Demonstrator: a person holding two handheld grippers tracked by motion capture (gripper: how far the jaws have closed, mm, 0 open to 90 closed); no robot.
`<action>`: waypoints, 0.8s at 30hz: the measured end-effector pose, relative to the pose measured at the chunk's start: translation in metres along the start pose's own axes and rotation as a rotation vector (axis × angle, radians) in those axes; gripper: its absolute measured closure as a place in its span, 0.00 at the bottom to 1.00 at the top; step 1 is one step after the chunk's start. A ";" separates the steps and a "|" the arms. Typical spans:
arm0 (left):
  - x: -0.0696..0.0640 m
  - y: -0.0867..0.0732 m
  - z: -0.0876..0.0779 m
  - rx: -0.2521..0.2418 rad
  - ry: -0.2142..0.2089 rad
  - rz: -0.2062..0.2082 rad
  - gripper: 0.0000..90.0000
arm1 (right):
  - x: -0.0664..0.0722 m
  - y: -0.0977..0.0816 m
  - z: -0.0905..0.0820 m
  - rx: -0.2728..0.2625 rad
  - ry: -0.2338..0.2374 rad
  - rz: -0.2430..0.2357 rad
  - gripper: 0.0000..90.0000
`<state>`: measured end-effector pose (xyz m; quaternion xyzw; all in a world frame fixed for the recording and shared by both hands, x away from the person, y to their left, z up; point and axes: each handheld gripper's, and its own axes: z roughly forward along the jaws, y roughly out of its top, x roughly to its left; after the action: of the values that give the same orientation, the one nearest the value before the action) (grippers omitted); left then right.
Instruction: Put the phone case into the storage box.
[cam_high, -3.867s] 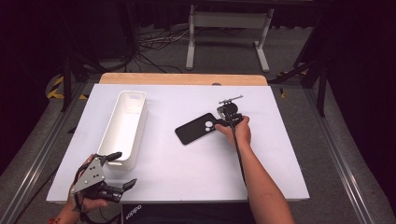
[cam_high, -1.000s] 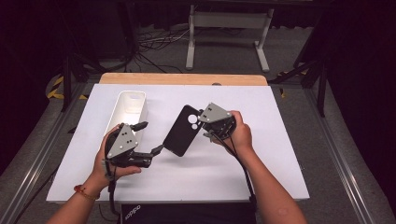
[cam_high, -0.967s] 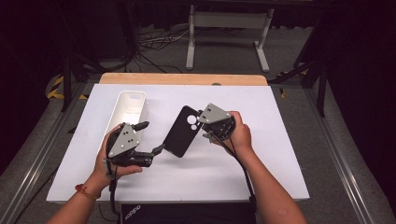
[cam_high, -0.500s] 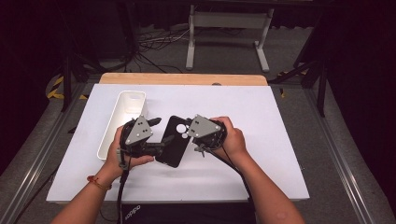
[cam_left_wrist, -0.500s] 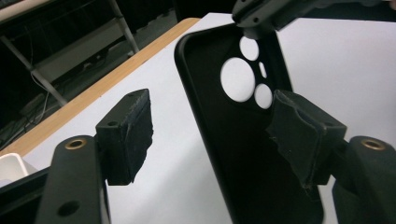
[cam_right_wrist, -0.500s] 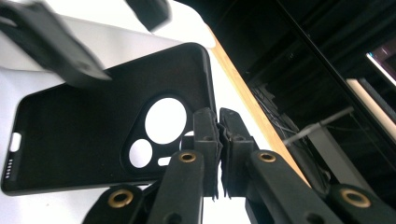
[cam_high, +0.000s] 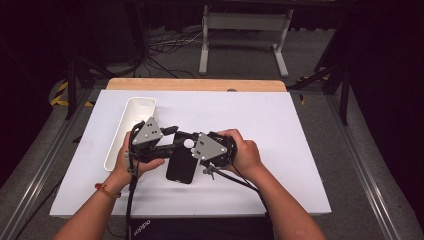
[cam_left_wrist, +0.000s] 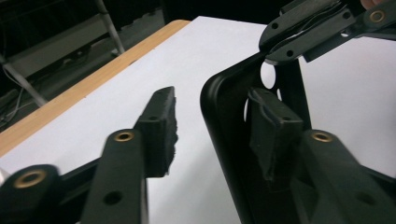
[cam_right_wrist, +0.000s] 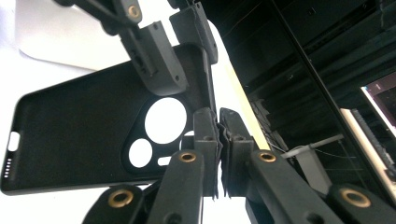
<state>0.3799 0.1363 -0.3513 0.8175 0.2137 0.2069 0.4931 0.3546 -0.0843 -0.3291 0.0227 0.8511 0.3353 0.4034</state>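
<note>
White paper-like cover lies over the table (cam_high: 300, 150), with a wooden strip along its far edge and dark floor with cables and a metal stand behind. Near the middle, both hands hold a black phone case (cam_high: 181, 162) lifted a little above the surface, its camera holes toward the far end.

At the camera corner the right tool (cam_high: 200, 146) has its jaws pressed together on the thin wall of the case; in the right gripper view the two pads meet on the rim beside the big round hole. I think this grip keeps the case steady so that the other side can be taken.

On the other long edge is the left tool (cam_left_wrist: 212, 128). Its jaws have just been closing: one pad is already inside the case, against the wall, while the outer pad stands apart from the rim, so it does not pinch yet.

Just to the left stands a white narrow bin (cam_high: 131, 131), open on top. Its near wall is close to the left hand (cam_high: 131, 167), so movement to that side has little room. Toward the right and the near edge, the table gives plenty of free space.
</note>
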 end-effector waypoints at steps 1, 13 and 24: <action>0.001 0.000 0.000 -0.003 -0.009 0.005 0.62 | 0.001 0.000 0.000 0.001 0.001 -0.003 0.97; -0.001 0.001 -0.003 -0.006 -0.046 0.016 0.77 | 0.002 0.001 0.003 0.004 0.005 -0.040 0.97; 0.000 -0.001 -0.007 -0.047 -0.048 0.006 0.87 | 0.003 -0.001 0.003 0.006 -0.011 -0.030 0.96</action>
<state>0.3756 0.1415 -0.3497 0.8111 0.1944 0.1936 0.5166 0.3553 -0.0826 -0.3328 0.0130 0.8501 0.3262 0.4132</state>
